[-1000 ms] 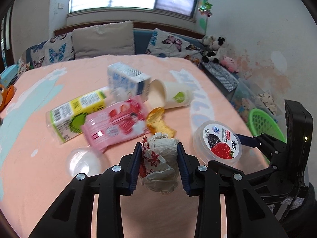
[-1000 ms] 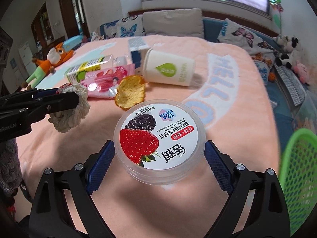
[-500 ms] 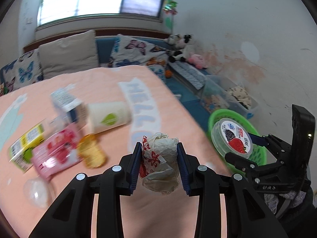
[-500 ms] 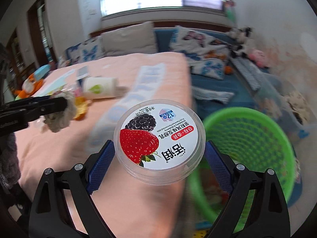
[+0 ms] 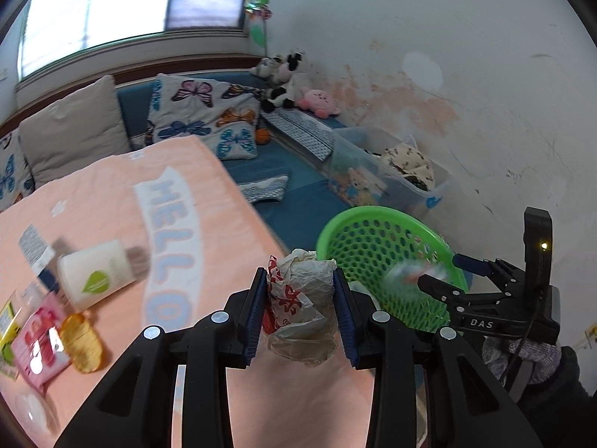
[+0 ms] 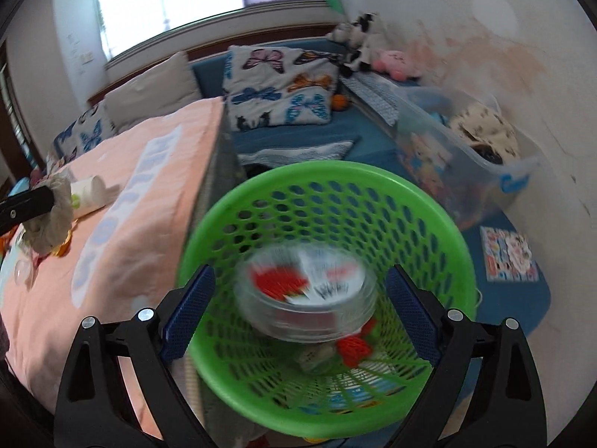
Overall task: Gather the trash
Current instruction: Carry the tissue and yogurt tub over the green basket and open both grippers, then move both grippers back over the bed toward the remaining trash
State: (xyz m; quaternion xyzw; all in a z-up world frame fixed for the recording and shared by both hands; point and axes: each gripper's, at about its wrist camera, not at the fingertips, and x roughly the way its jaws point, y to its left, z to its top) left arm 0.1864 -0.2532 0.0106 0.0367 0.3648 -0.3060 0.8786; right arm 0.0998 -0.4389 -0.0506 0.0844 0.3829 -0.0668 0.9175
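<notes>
My left gripper [image 5: 300, 280] is shut on a crumpled white and red paper wrapper [image 5: 302, 298], held above the peach bed cover near the bed's right edge. A green mesh basket [image 5: 373, 220] stands on the floor just right of it. My right gripper [image 6: 300, 272] hangs over the basket [image 6: 335, 171] with its jaws wide. The round yogurt cup [image 6: 306, 291] with the strawberry lid is blurred and clear of both pads, dropping inside the basket. In the left wrist view the right gripper [image 5: 442, 270] sits over the basket's far rim.
On the bed lie a white paper cup [image 5: 95, 276], a pink packet [image 5: 37, 343], an orange wrapper [image 5: 80, 339] and a clear lid [image 5: 31, 410]. Red and white scraps [image 6: 352, 347] lie in the basket's bottom. A clear storage bin [image 5: 391, 171] stands against the wall.
Both grippers swung right from the bed's middle to the basket. The right gripper's jaws spread and let go of the yogurt cup. The left still clamps the wrapper.
</notes>
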